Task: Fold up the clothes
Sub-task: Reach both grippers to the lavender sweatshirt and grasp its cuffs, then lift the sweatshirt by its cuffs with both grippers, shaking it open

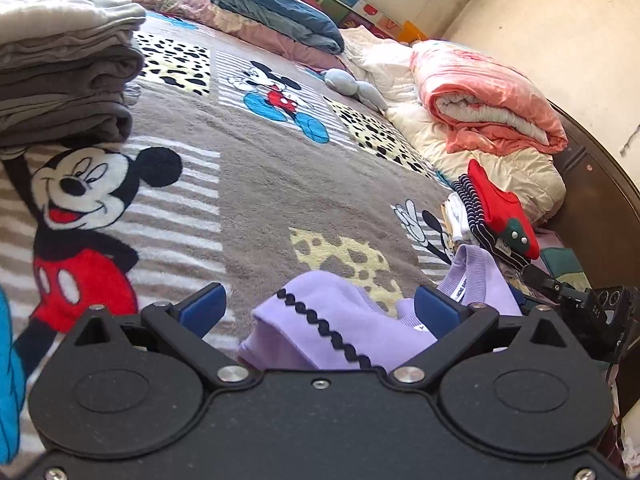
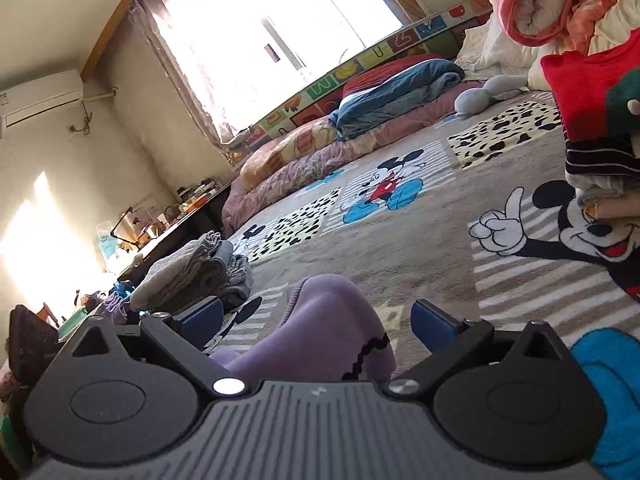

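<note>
Near the blanket's [image 1: 256, 184] front edge, our left gripper [image 1: 320, 306] and right gripper [image 2: 316, 320] gape wide around the lilac top [image 1: 332, 332]. We should pinch matching corners, then fold evenly.

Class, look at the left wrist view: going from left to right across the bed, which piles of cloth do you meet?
Stack of folded grey clothes → folded dark blue quilt → crumpled lilac knit garment with black zigzag trim → rolled pink-and-white quilt.
</note>
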The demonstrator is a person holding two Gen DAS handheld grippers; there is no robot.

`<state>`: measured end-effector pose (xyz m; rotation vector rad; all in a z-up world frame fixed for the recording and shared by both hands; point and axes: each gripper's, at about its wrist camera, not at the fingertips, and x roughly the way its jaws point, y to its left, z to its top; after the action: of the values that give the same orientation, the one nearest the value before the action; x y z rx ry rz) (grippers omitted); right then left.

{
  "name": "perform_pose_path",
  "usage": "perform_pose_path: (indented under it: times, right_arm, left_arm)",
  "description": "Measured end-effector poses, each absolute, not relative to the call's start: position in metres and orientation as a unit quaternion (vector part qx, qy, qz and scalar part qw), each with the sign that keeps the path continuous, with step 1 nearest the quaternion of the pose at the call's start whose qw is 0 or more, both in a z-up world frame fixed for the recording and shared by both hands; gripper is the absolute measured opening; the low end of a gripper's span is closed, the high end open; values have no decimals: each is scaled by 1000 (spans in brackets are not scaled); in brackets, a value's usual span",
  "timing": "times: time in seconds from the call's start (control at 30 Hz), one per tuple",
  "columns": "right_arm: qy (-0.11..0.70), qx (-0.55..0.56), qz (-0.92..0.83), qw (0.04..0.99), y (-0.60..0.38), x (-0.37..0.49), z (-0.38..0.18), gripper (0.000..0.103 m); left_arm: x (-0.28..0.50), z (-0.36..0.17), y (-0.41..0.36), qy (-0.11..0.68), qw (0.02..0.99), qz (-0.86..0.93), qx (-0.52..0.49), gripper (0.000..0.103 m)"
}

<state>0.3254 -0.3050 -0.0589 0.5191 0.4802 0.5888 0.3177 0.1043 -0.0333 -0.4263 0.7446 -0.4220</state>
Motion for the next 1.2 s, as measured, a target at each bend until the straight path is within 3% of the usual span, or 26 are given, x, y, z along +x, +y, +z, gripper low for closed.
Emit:
perform_pose_path:
  times: [0.23,0.33,0.47,0.53,0.6,0.93,1.2]
  right_arm:
    - [224,305,345,859,-313,349,-79,100]
    - [230,317,364,845,-308,352,-87,100]
    - [226,327,399,826,-307,349,-90,90]
    - [217,336,414,818,-310,345,-86,80]
    - [208,342,430,809,-313,339,-82,78]
    - [189,267,475,817,-311,271,-45,77]
    - [196,104,461,859,-286,190,-18,77]
  left_arm:
    - [374,-64,100,398,849,-283,-204,100]
    - [374,-65,95,410,833,-320,-188,76]
    - [348,-49,89,393,835,-360,-138,68]
    - [333,-40,89,383,838,-368,-126,67]
    - [316,-32,92,373,842,-370,-121,67]
    - [219,-3,89,346,861,-369,-56,67]
    - [147,-7,68,337,868,-363,23,67]
